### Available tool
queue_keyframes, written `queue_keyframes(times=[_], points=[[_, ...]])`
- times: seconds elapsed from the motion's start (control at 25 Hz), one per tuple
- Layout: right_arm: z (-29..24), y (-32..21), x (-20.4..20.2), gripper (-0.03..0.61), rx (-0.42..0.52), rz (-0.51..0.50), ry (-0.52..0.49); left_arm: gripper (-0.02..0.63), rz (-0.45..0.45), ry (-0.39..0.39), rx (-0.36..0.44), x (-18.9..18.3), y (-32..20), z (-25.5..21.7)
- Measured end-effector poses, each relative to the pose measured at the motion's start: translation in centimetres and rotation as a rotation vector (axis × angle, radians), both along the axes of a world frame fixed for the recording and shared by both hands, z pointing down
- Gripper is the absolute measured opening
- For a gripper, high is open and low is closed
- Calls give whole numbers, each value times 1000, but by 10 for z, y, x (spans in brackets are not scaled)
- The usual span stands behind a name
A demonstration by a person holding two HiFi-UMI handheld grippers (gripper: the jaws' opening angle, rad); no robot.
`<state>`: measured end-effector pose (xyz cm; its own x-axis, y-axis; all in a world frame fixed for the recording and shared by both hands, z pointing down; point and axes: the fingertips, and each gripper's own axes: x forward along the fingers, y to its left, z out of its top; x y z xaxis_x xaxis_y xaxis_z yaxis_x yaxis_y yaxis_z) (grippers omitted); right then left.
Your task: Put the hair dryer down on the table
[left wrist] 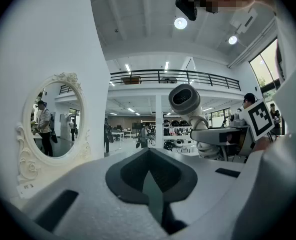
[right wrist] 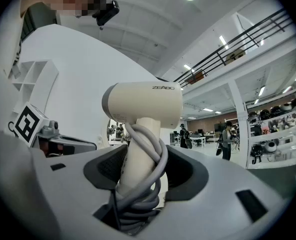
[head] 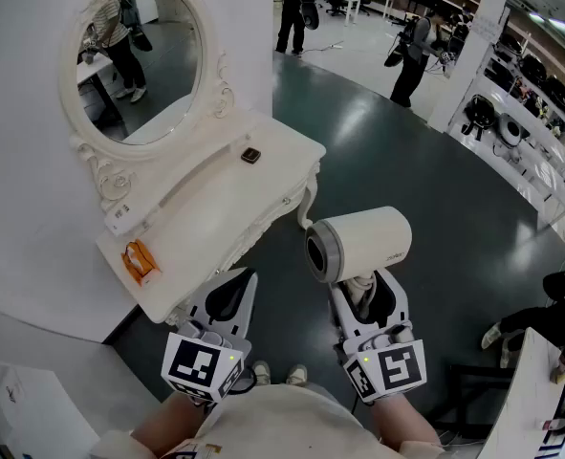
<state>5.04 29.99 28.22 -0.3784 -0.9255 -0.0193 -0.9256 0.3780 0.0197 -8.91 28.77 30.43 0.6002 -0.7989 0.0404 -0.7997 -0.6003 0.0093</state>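
Note:
A cream hair dryer (head: 358, 244) with a grey rear ring stands upright in my right gripper (head: 366, 299), in the air to the right of the white dressing table (head: 215, 208). In the right gripper view the jaws of my right gripper (right wrist: 142, 169) are shut on the hair dryer's (right wrist: 142, 104) handle, and its grey cord (right wrist: 148, 184) is wound around that handle. My left gripper (head: 229, 295) hovers near the table's front corner, shut and empty. In the left gripper view, the pads of my left gripper (left wrist: 150, 176) meet, and the hair dryer (left wrist: 184, 99) shows off to the right.
An oval mirror (head: 143, 51) in an ornate white frame stands at the back of the table. An orange packet (head: 139, 261), a small dark square object (head: 250, 156) and a white label (head: 119, 216) lie on the tabletop. People stand on the dark floor (head: 406, 170) beyond.

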Motion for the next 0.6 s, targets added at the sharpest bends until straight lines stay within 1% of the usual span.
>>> queue_keyframes(times=[0.24,0.6], points=[[2,-2,-3,230,-6,-20,-9,14,0,-6,-24,-1,-3,5],[5,0,4,230,-23,-27,-28,14,8,-8,-30,8,0,6]])
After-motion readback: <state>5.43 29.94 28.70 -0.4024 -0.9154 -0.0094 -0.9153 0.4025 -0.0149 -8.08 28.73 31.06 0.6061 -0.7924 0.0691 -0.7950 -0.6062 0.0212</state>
